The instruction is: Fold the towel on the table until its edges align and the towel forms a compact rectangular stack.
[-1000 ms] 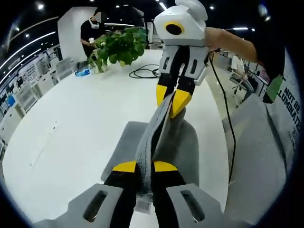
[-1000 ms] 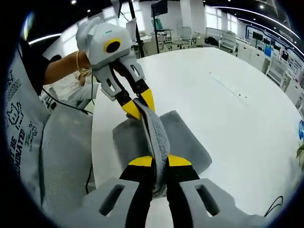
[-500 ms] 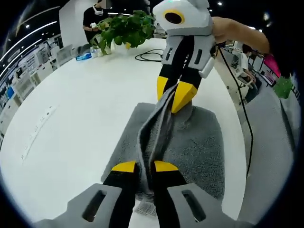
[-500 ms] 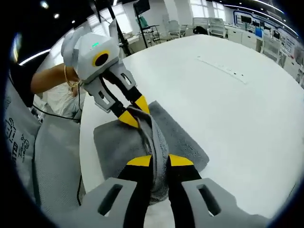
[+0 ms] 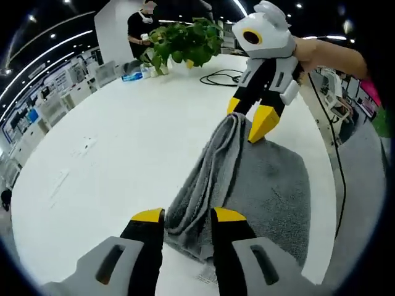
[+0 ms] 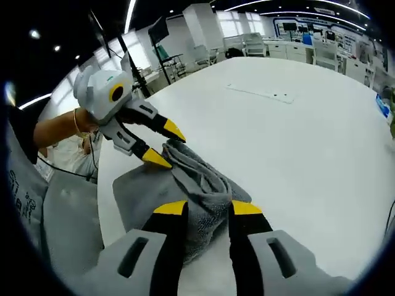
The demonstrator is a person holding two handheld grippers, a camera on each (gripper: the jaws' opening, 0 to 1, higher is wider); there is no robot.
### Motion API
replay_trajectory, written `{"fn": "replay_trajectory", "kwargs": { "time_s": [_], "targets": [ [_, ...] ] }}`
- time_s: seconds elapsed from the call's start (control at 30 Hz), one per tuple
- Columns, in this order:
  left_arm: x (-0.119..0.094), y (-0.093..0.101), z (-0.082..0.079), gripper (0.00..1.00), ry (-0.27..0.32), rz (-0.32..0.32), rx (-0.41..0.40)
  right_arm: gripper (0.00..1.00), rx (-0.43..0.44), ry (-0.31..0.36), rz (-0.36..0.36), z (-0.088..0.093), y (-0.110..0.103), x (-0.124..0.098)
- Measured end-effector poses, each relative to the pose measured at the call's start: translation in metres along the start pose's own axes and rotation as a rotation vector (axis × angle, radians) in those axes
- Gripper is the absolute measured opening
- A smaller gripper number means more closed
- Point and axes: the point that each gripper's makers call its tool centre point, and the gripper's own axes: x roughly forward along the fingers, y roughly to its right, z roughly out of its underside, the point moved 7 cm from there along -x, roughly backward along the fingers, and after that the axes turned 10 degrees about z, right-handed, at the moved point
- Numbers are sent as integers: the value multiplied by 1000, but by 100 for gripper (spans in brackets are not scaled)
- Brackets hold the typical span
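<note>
Both pairs of yellow-tipped jaws stand apart, clamped on nothing: in the left gripper view the left gripper (image 5: 184, 216) rises from 6 o'clock with a bunched ridge of the grey terry towel (image 5: 259, 185) lying loose in the gap between its tips, and in the right gripper view the right gripper (image 6: 208, 208) shows the same — jaws parted, crumpled cloth between them but not pinched. The towel (image 6: 139, 191) lies on the broad white round table (image 5: 117, 135), a flat layer underneath with a rumpled fold heaped along its far edge, running from the left gripper at 6 o'clock up toward 1 o'clock, where the right gripper (image 5: 250, 117) hangs with its tips spread just above the end of the ridge. In the right gripper view the left gripper (image 6: 162, 143) sits at 10 o'clock, tips open beside the heap, held by a hand (image 6: 58, 126) wearing a bracelet. A leafy green potted plant (image 5: 185, 40) stands at 12 o'clock on the table (image 6: 296, 129), a black cable (image 5: 219, 77) coiled near it.
</note>
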Motion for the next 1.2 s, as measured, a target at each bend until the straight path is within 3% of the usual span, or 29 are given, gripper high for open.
{"fn": "replay_trajectory", "kwargs": {
  "time_s": [0.13, 0.53, 0.93, 1.07, 1.2],
  "targets": [
    [-10, -4, -1, 28, 68, -57, -61, 25, 14, 19, 29, 4, 3, -7],
    [-39, 6, 21, 29, 101, -115, -127, 26, 42, 32, 37, 23, -8, -20],
    [-53, 32, 30, 33, 129, -68, -158, 29, -53, 48, 19, 44, -26, -40],
    [-54, 52, 32, 36, 151, -17, -158, 32, -135, 51, 6, 50, -38, -42],
    [-56, 71, 35, 37, 166, -10, -141, 37, -182, 60, -38, 55, -55, -46]
  ]
}}
